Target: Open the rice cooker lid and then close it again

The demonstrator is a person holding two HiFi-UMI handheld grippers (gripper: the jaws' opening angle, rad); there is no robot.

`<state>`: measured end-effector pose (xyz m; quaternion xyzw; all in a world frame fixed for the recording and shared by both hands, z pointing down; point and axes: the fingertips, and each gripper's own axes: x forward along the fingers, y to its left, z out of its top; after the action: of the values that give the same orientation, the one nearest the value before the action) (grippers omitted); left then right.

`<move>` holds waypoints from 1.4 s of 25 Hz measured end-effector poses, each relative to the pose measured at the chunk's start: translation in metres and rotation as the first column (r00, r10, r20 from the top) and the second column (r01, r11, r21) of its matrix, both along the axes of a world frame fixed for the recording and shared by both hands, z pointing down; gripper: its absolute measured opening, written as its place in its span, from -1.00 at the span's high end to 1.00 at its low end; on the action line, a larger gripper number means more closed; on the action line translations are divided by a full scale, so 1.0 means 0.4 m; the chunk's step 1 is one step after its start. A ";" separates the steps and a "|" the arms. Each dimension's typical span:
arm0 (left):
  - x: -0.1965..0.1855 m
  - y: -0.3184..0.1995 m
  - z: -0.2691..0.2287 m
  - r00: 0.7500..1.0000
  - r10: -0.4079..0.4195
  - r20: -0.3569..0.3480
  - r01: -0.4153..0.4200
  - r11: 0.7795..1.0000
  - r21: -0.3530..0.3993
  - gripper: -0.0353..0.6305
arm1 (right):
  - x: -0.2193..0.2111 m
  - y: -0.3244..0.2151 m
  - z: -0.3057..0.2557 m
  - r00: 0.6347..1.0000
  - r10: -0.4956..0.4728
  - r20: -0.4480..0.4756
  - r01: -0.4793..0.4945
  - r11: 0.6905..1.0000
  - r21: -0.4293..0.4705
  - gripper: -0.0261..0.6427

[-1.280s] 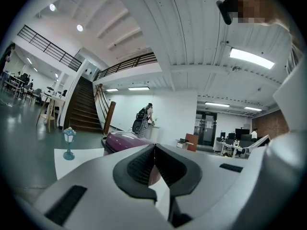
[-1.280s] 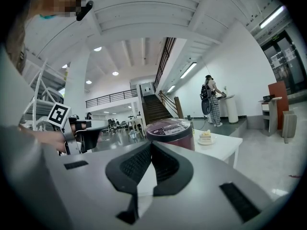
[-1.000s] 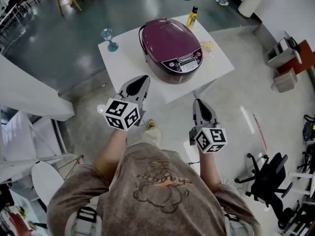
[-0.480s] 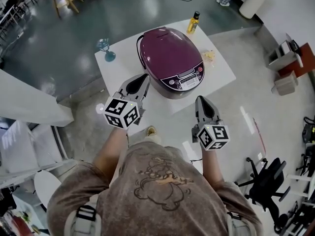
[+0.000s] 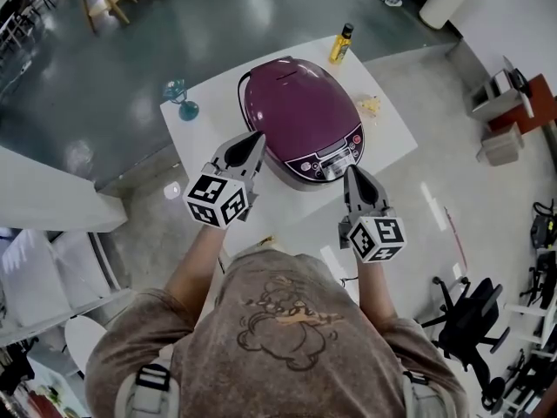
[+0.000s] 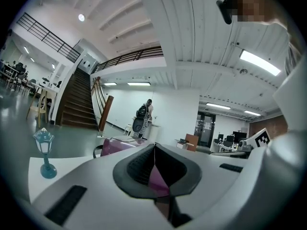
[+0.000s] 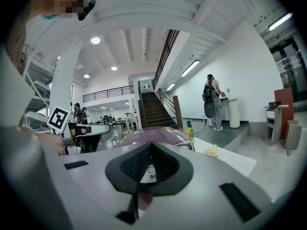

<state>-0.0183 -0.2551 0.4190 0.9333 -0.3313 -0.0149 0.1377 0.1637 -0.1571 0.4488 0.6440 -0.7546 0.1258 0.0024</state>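
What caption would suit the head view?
Person faces a closed purple rice cooker on a white table, left hand-held gripper and right hand-held gripper both shut, empty.

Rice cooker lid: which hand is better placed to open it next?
Probably the right. The right claw points at the control panel, just below the lid and its front edge; the left claw sits off to the lid's side.

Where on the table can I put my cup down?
Bare table lies between the teal glass and the rice cooker, and along the near edge. The far side, by the yellow bottle, is crowded.
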 end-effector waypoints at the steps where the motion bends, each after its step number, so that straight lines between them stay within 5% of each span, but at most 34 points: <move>1: 0.004 -0.007 0.002 1.000 0.003 0.002 -0.003 1.000 0.001 0.82 | -0.001 -0.010 -0.001 1.000 0.000 -0.001 0.000 1.000 0.000 0.91; 26: 0.073 -0.049 0.110 0.993 -0.058 0.103 0.061 0.998 -0.028 0.82 | 0.045 -0.119 -0.001 0.991 -0.134 0.009 0.134 0.991 -0.012 0.91; 35: 0.072 -0.046 0.106 0.991 -0.082 0.103 0.084 0.996 -0.016 0.82 | 0.018 -0.149 0.026 0.974 -0.218 -0.068 0.214 0.974 -0.068 0.91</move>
<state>0.0106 -0.2734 0.4614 0.9167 -0.3768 0.0305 0.1295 0.1710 -0.2167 0.4593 0.5620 -0.8154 0.1236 0.0638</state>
